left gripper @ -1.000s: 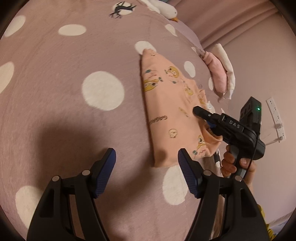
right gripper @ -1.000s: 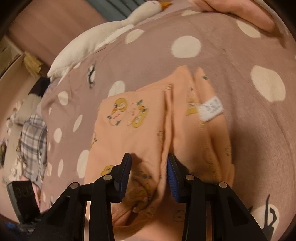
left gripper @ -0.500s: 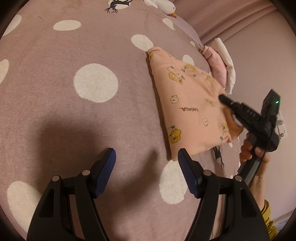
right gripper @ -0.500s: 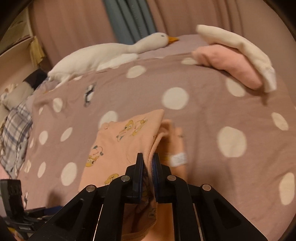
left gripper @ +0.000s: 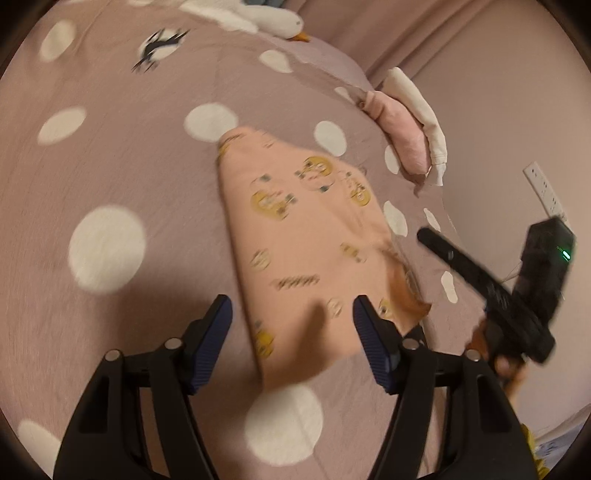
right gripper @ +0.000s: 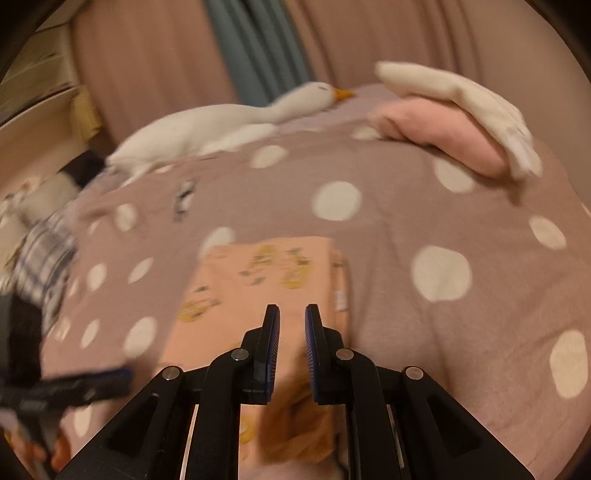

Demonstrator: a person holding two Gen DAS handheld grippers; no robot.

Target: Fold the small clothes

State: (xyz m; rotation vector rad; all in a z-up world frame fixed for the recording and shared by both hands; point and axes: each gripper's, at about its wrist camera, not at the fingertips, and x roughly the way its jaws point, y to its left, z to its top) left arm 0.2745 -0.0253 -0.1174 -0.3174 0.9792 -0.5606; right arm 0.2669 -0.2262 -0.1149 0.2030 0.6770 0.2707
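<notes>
Garment lies folded on bedspread, long axis toward goose.

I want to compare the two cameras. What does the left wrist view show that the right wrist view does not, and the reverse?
Only the left wrist view: a wall socket. Only the right wrist view: a checked cloth at the bed's far side. Both: the peach garment lying on the spotted bedcover, the toy goose, and the pink and cream folded clothes.
</notes>
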